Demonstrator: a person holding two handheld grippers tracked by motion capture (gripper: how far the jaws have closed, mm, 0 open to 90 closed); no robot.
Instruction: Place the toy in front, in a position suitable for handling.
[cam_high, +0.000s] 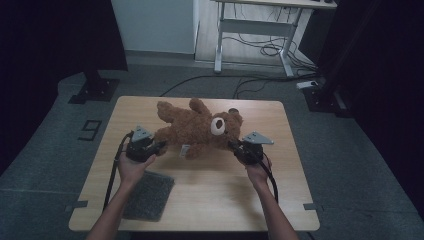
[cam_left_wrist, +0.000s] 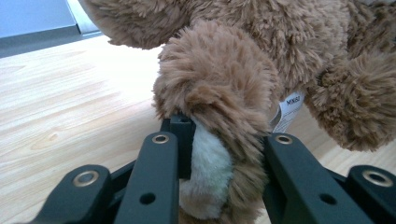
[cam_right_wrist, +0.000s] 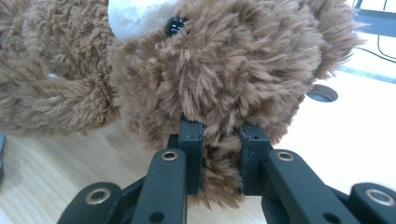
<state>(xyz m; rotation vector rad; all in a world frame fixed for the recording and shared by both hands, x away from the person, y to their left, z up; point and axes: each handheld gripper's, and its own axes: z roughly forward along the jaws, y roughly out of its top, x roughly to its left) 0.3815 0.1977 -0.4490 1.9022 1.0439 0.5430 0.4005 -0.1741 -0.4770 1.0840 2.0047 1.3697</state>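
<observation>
Brown plush teddy bear (cam_high: 197, 130) hangs between my grippers: left fingers (cam_left_wrist: 182, 135) clamp a paw, right fingers (cam_right_wrist: 191, 140) clamp its head fur. Its long axis runs nine to three over the desk (cam_high: 215, 195), head at three.

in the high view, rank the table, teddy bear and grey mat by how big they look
1. table, largest by far
2. teddy bear
3. grey mat, smallest, though close to the bear, and nearer the camera, so that ranking is unsure

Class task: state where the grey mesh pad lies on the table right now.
In the high view, the grey mesh pad lies flat near the table's front-left edge, just beside the person's left forearm and below the left gripper.
</observation>
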